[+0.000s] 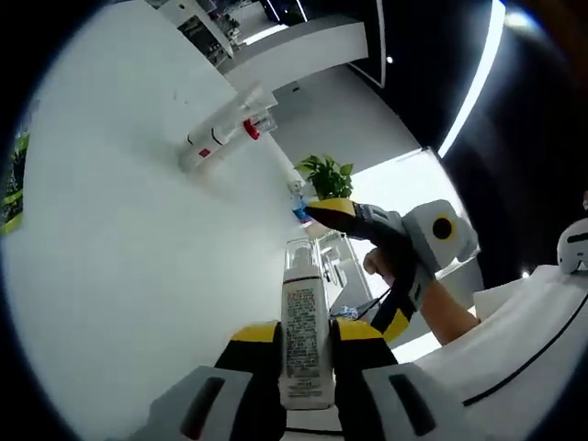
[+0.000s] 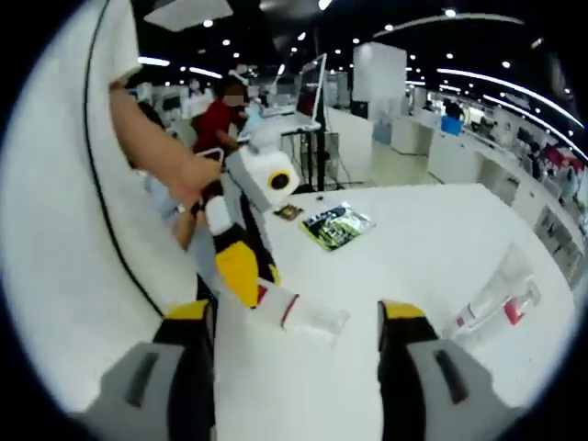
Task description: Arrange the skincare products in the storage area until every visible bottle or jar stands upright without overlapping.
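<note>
In the left gripper view, the left gripper (image 1: 306, 344) reaches over the white table (image 1: 119, 239), its jaws clamped on a white labelled pump bottle with a clear cap (image 1: 304, 331). Further off, clear tubes with red caps (image 1: 225, 133) lie flat. In the right gripper view, the right gripper (image 2: 299, 322) hangs with jaws wide apart, holding nothing, the same bottle (image 2: 303, 315) just beyond them.

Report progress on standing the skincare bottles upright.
Nothing visibly stands upright yet. In hand: the left gripper is shut on a white pump bottle with a clear cap and printed label, held over the white table. The right gripper is open and empty. Left: two clear tubes with red bands lie on their sides on the table.
</note>
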{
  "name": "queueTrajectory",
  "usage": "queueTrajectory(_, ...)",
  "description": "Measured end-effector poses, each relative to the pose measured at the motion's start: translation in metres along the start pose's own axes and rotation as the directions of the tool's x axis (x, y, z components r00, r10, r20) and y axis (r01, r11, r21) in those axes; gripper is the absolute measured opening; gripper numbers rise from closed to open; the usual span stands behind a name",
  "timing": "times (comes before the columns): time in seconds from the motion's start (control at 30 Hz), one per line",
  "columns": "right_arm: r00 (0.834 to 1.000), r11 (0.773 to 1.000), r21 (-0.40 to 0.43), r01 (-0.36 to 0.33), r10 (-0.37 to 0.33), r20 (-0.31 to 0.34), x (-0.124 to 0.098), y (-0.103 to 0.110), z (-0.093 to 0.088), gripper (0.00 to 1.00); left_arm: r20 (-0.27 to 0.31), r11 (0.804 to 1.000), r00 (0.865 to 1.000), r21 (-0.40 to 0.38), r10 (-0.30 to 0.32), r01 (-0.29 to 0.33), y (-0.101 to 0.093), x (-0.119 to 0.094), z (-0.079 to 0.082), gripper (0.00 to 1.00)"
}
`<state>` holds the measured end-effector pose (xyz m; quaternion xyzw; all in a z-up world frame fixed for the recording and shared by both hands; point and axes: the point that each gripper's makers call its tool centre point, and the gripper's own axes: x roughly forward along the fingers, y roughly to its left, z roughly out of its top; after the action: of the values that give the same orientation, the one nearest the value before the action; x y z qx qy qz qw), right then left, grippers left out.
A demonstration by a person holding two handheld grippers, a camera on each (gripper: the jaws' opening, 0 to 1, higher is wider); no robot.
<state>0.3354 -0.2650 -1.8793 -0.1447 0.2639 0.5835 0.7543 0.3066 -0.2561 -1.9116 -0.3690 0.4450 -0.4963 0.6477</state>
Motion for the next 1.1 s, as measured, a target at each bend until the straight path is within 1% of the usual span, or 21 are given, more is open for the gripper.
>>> queueTrajectory(0.03, 0.999, 0.999, 0.037, 0.018, -0.02, 0.04, 0.003, -0.005, 0.011, 0.72, 0.011, 1.0, 1.0, 0.006, -0.008, 0.008, 0.0, -0.005, 0.004, 0.2)
queueTrajectory(0.1, 0.998, 0.997, 0.069, 0.025, -0.029, 0.06, 0.005, -0.007, 0.017, 0.72, 0.022, 1.0, 1.0, 0.012, -0.014, 0.014, 0.003, -0.01, 0.009, 0.2)
queueTrajectory(0.13, 0.996, 0.993, 0.113, 0.034, -0.043, 0.08, 0.007, -0.01, 0.022, 0.72, 0.03, 1.0, 0.999, 0.015, -0.015, 0.015, 0.006, -0.014, 0.012, 0.2)
queueTrajectory(0.2, 0.989, 0.984, 0.172, 0.049, -0.072, 0.126, 0.009, -0.016, 0.032, 0.73, 0.052, 1.0, 0.998, 0.016, -0.018, 0.017, 0.01, -0.021, 0.019, 0.2)
queueTrajectory(0.23, 0.985, 0.975, 0.215, 0.053, -0.086, 0.147, 0.011, -0.019, 0.037, 0.73, 0.067, 1.0, 0.998, 0.017, -0.023, 0.022, 0.011, -0.024, 0.023, 0.2)
queueTrajectory(0.27, 0.984, 0.972, 0.231, 0.052, -0.089, 0.154, 0.011, -0.02, 0.038, 0.73, 0.079, 1.0, 0.997, 0.019, -0.026, 0.024, 0.012, -0.027, 0.026, 0.2)
queueTrajectory(0.3, 0.978, 0.959, 0.279, 0.058, -0.11, 0.177, 0.012, -0.025, 0.043, 0.73, 0.091, 0.999, 0.995, 0.022, -0.029, 0.027, 0.013, -0.029, 0.03, 0.2)
queueTrajectory(0.37, 0.971, 0.944, 0.325, 0.061, -0.132, 0.2, 0.012, -0.029, 0.047, 0.73, 0.106, 0.999, 0.994, 0.028, -0.032, 0.029, 0.014, -0.033, 0.034, 0.2)
queueTrajectory(0.4, 0.963, 0.92, 0.386, 0.064, -0.159, 0.219, 0.013, -0.034, 0.051, 0.73, 0.128, 0.999, 0.991, 0.033, -0.046, 0.042, 0.012, -0.037, 0.039, 0.2)
queueTrajectory(0.43, 0.96, 0.916, 0.396, 0.064, -0.165, 0.226, 0.013, -0.035, 0.052, 0.73, 0.135, 0.998, 0.99, 0.036, -0.049, 0.045, 0.011, -0.037, 0.041, 0.2)
queueTrajectory(0.47, 0.955, 0.897, 0.435, 0.076, -0.191, 0.227, 0.015, -0.039, 0.053, 0.73, 0.155, 0.997, 0.986, 0.05, -0.064, 0.057, 0.009, -0.041, 0.046, 0.2)
queueTrajectory(0.53, 0.956, 0.886, 0.452, 0.1, -0.212, 0.203, 0.019, -0.042, 0.048, 0.73, 0.168, 0.996, 0.983, 0.064, -0.073, 0.063, 0.008, -0.043, 0.051, 0.2)
queueTrajectory(0.6, 0.957, 0.869, 0.486, 0.091, -0.211, 0.199, 0.023, -0.041, 0.046, 0.71, 0.182, 0.995, 0.98, 0.077, -0.081, 0.068, 0.008, -0.045, 0.056, 0.2)
queueTrajectory(0.63, 0.955, 0.853, 0.517, 0.074, -0.211, 0.211, 0.026, -0.039, 0.048, 0.7, 0.19, 0.994, 0.978, 0.08, -0.084, 0.07, 0.008, -0.046, 0.058, 0.2)
queueTrajectory(0.7, 0.953, 0.837, 0.545, 0.054, -0.206, 0.221, 0.028, -0.037, 0.049, 0.67, 0.205, 0.994, 0.975, 0.087, -0.089, 0.073, 0.006, -0.047, 0.06, 0.2)
queueTrajectory(0.77, 0.948, 0.804, 0.595, 0.022, -0.206, 0.243, 0.03, -0.036, 0.051, 0.63, 0.225, 0.993, 0.97, 0.096, -0.095, 0.075, 0.006, -0.048, 0.064, 0.2)
queueTrajectory(0.83, 0.944, 0.78, 0.626, 0.011, -0.214, 0.251, 0.031, -0.036, 0.051, 0.57, 0.232, 0.992, 0.968, 0.106, -0.092, 0.069, 0.005, -0.048, 0.064, 0.2)
queueTrajectory(0.87, 0.941, 0.764, 0.645, -0.004, -0.215, 0.261, 0.031, -0.035, 0.053, 0.54, 0.234, 0.992, 0.968, 0.111, -0.091, 0.066, 0.005, -0.048, 0.064, 0.2)
queueTrajectory(0.97, 0.933, 0.712, 0.7, -0.051, -0.216, 0.289, 0.032, -0.035, 0.055, 0.47, 0.243, 0.989, 0.966, 0.133, -0.091, 0.06, 0.003, -0.044, 0.064, 0.2)
queueTrajectory(1.03, 0.931, 0.708, 0.704, -0.051, -0.221, 0.289, 0.031, -0.036, 0.054, 0.45, 0.248, 0.988, 0.964, 0.14, -0.092, 0.059, 0.001, -0.042, 0.064, 0.2)
queueTrajectory(1.1, 0.936, 0.695, 0.718, -0.044, -0.222, 0.273, 0.033, -0.035, 0.051, 0.44, 0.248, 0.986, 0.964, 0.156, -0.098, 0.06, -0.003, -0.037, 0.064, 0.2)
